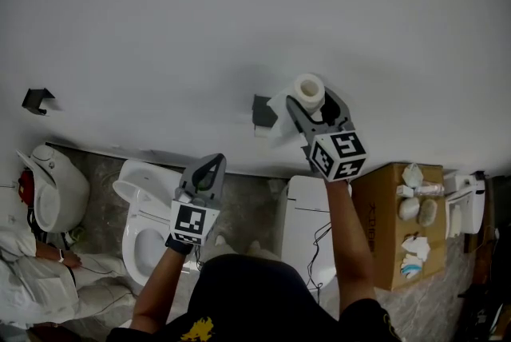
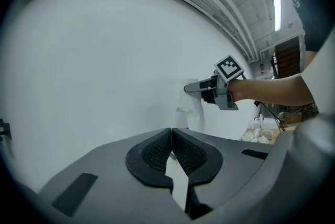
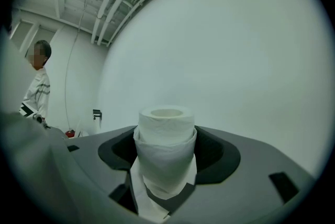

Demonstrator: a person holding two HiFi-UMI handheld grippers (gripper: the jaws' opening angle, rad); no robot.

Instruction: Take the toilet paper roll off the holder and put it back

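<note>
White wall (image 1: 239, 13) — roll (image 1: 308, 90), toilet (image 1: 144, 212), cardboard box (image 1: 379, 228)

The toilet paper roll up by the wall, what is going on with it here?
A person holds a two-jaw gripper in each hand. The right gripper is closed on the toilet paper roll, with a loose sheet hanging down, close to the white wall and just beside the dark holder. The roll's core looks empty, so it seems to be off the holder. The left gripper is shut with nothing in it and waits lower down, above the toilet.
</note>
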